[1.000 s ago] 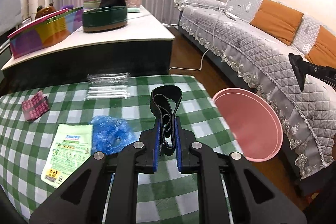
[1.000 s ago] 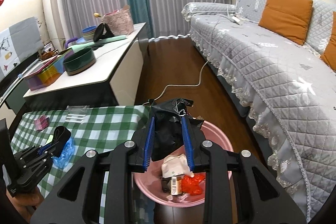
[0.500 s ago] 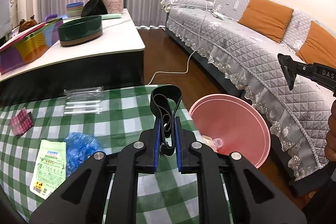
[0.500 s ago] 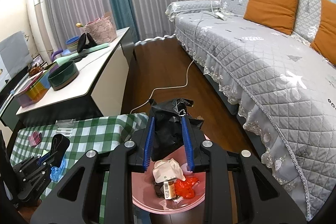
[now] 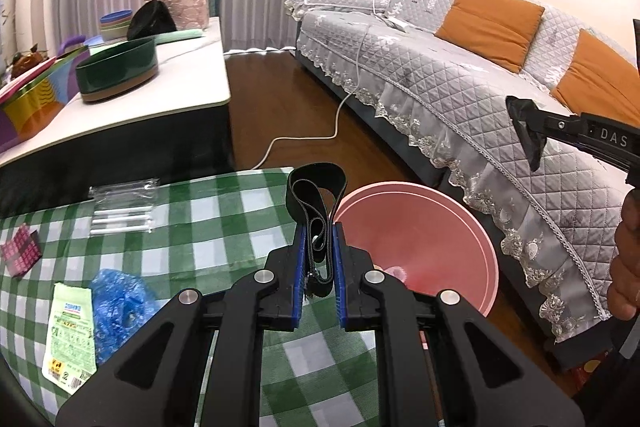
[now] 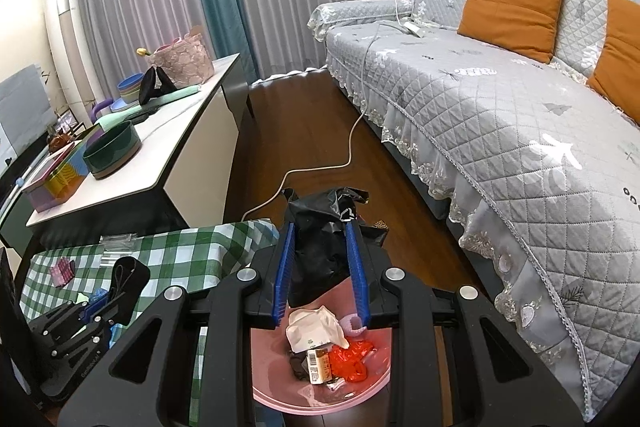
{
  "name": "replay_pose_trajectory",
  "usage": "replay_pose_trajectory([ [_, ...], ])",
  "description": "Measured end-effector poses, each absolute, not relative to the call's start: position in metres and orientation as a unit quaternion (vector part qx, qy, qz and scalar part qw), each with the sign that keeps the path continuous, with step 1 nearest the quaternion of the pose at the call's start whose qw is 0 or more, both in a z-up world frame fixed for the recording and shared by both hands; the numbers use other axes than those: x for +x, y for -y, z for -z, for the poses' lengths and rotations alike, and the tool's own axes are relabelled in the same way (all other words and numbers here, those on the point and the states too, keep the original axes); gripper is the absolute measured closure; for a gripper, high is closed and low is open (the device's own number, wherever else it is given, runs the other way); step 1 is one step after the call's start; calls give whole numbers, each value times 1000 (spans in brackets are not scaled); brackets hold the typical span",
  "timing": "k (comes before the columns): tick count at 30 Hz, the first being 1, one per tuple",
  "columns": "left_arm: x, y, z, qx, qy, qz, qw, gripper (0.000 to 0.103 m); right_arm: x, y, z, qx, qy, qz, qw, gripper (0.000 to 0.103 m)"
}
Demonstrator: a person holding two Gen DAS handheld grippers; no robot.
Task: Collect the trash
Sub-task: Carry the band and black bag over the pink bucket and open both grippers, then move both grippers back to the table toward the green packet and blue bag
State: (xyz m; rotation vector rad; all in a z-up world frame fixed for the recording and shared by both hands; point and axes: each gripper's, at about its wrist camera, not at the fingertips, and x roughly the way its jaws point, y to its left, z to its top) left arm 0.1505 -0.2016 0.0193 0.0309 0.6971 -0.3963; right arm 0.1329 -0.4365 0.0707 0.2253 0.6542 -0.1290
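Left gripper (image 5: 319,263), clamped on looped black elastic strap (image 5: 316,199), has swung past worktop's right edge toward round pink plastic bin (image 5: 452,227); right gripper (image 6: 320,279) grips crumpled black plastic bag (image 6: 320,227) above it, drops pending.

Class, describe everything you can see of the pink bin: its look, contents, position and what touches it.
The pink bin is round, smooth and plastic-looking, standing open on the wood floor beside the checked table. It holds white crumpled paper, a small carton and a red wrapper. The right gripper holds a black bag above it.
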Motion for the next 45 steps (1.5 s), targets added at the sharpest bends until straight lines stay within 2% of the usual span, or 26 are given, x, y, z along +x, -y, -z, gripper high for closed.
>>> replay_pose_trajectory([
  [19, 162, 249, -4, 23, -353, 243, 903, 91, 149, 437, -53, 126, -342, 47, 930, 74],
  [20, 163, 252, -3, 22, -355, 250, 900, 89, 151, 437, -51, 129, -349, 41, 927, 71],
  [21, 164, 255, -2, 22, -360, 257, 897, 83, 153, 436, -48, 129, -358, 38, 924, 66],
  [22, 165, 257, -1, 22, -362, 259, 895, 77, 153, 435, -47, 126, -359, 42, 924, 54],
  [23, 165, 259, 1, 21, -365, 262, 893, 65, 153, 434, -46, 122, -358, 49, 925, 50],
  [24, 164, 259, 2, 17, -367, 268, 890, 62, 154, 435, -46, 120, -358, 51, 925, 50],
  [36, 150, 230, 6, 0, -372, 250, 894, 62, 154, 430, -50, 116, -352, 44, 928, 50],
  [45, 117, 161, -4, -8, -363, 200, 910, 62, 150, 395, -58, 110, -346, 11, 932, 52],
])
